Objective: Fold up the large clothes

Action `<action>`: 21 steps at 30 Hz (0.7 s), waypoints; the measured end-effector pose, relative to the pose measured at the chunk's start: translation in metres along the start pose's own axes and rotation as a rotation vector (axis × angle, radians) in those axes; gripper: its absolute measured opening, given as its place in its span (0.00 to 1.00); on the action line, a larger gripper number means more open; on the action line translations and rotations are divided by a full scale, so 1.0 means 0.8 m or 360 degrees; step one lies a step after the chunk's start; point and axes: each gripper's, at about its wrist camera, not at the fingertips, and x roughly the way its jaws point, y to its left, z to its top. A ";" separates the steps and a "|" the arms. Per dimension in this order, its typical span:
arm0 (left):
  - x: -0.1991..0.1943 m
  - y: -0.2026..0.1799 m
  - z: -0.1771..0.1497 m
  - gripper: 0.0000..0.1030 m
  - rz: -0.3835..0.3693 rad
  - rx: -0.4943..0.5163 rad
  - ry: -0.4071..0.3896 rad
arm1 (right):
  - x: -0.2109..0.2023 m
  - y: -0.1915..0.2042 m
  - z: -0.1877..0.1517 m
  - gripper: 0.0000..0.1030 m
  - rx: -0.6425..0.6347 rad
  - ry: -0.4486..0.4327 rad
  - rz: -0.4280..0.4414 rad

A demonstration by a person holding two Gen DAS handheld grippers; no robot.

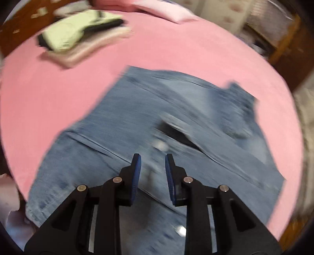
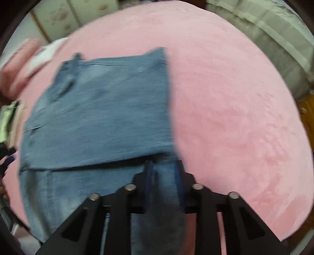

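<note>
- Pink bedspread (image 1: 176, 53) covers basically the whole bed, with lots of bare room beyond the denim on the far side and off to the right in the right wrist view.
- Blue jeans (image 1: 157, 109) lie flat in the middle of it, folded over on themselves so 1 layer sits on another; the upper layer's near edge runs across just ahead of the right gripper, and its straight side edge meets bare pink.
- Stack of folded clothes (image 1: 82, 33), pale green on top, sits well apart from the jeans near the far left edge of the bed; a pink pillow (image 1: 166, 11) lies at the far side.
- Right gripper (image 2: 163, 172) has its 2 blue pads pinched on a bunched fold of the denim at the jeans' near right corner, cloth filling the gap between them.
- Left gripper (image 1: 152, 166) is only spread a little, nothing between the pads, pointing down over the denim. Whether the tips touch the cloth I can't tell, it's too blurry.
</note>
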 end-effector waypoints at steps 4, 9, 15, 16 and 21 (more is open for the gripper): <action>0.011 -0.044 -0.027 0.21 -0.0246 0.0115 0.0208 | 0.008 0.067 -0.011 0.12 -0.0275 0.0026 0.0436; 0.047 -0.102 -0.075 0.21 -0.0142 0.0282 0.0399 | 0.043 0.098 -0.007 0.12 -0.0190 0.0192 0.0691; 0.082 -0.078 -0.076 0.19 0.0085 0.0182 0.0459 | 0.083 0.051 0.025 0.04 -0.0037 0.0246 0.0492; 0.083 -0.069 -0.071 0.15 0.0111 0.0137 0.0454 | 0.094 0.035 0.040 0.00 0.0039 0.0285 0.0528; 0.085 -0.014 -0.043 0.01 0.0216 -0.0104 0.0405 | 0.074 -0.068 0.048 0.00 -0.0014 0.0221 0.0294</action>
